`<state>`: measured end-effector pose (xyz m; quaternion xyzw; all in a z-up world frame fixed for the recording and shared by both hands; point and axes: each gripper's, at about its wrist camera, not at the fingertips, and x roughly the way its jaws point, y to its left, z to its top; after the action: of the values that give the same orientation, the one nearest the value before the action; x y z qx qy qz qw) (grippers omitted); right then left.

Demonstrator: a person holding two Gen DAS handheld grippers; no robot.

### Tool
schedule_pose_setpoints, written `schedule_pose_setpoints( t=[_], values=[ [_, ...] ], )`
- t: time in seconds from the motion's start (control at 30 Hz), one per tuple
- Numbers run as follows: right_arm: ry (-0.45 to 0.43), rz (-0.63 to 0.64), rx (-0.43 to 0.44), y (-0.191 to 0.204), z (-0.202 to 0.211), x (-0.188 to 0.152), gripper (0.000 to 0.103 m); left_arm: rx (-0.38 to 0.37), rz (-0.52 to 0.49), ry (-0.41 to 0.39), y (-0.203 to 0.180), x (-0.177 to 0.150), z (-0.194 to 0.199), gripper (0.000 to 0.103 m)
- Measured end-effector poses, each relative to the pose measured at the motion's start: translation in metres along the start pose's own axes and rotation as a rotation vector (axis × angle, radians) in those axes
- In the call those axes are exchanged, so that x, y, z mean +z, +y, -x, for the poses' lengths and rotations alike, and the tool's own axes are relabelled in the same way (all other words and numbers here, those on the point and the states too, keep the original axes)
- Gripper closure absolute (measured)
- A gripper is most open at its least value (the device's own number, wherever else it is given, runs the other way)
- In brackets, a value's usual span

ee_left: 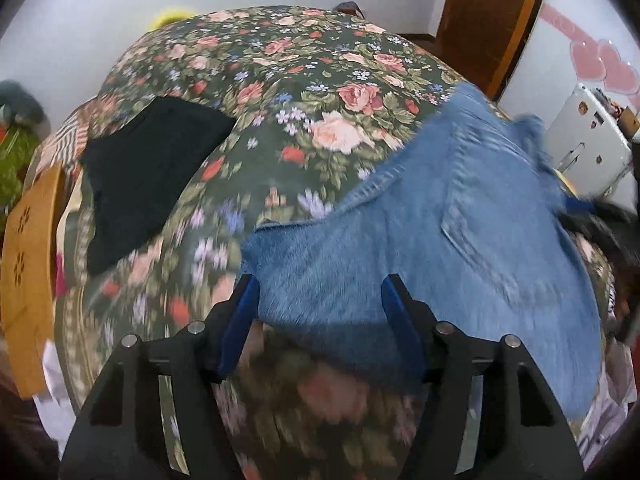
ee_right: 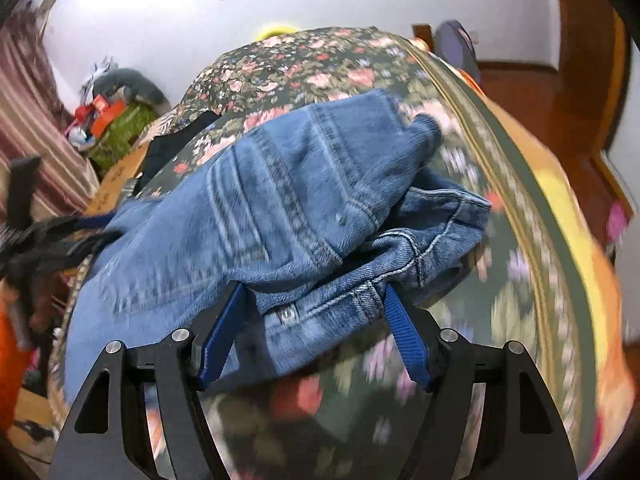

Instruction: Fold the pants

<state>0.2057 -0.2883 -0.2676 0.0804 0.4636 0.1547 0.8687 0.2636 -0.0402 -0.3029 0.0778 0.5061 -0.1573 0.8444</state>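
Blue denim jeans (ee_left: 440,232) lie partly folded on a floral bedspread (ee_left: 288,92). In the left wrist view my left gripper (ee_left: 318,280) is open, its blue fingers (ee_left: 240,320) standing apart over the near edge of the denim. In the right wrist view the jeans (ee_right: 272,208) are bunched, with the waistband and a belt loop near the front. My right gripper (ee_right: 314,290) is open, its fingers (ee_right: 404,332) on either side of the waistband edge. The image is motion-blurred.
A folded black garment (ee_left: 148,168) lies on the bed at the left. A tan cardboard piece (ee_left: 28,272) stands at the bed's left edge. A wooden door (ee_left: 488,20) and a white appliance (ee_left: 588,148) are at the right. Clutter sits by the far wall (ee_right: 112,116).
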Motion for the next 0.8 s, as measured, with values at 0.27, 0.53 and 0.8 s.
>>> schedule_pose_setpoints(
  t=[0.27, 0.53, 0.8],
  values=[
    [-0.004, 0.07, -0.067, -0.009, 0.007, 0.032, 0.04, -0.054, 0.088, -0.035, -0.044, -0.024, 0.022, 0.042],
    [-0.059, 0.185, 0.021, 0.023, 0.071, -0.005, 0.04, 0.041, 0.088, -0.139, -0.057, -0.015, 0.062, 0.056],
    [0.056, 0.162, 0.115, 0.043, 0.04, -0.055, 0.05, -0.072, 0.069, -0.09, -0.072, -0.004, 0.052, 0.059]
  ],
)
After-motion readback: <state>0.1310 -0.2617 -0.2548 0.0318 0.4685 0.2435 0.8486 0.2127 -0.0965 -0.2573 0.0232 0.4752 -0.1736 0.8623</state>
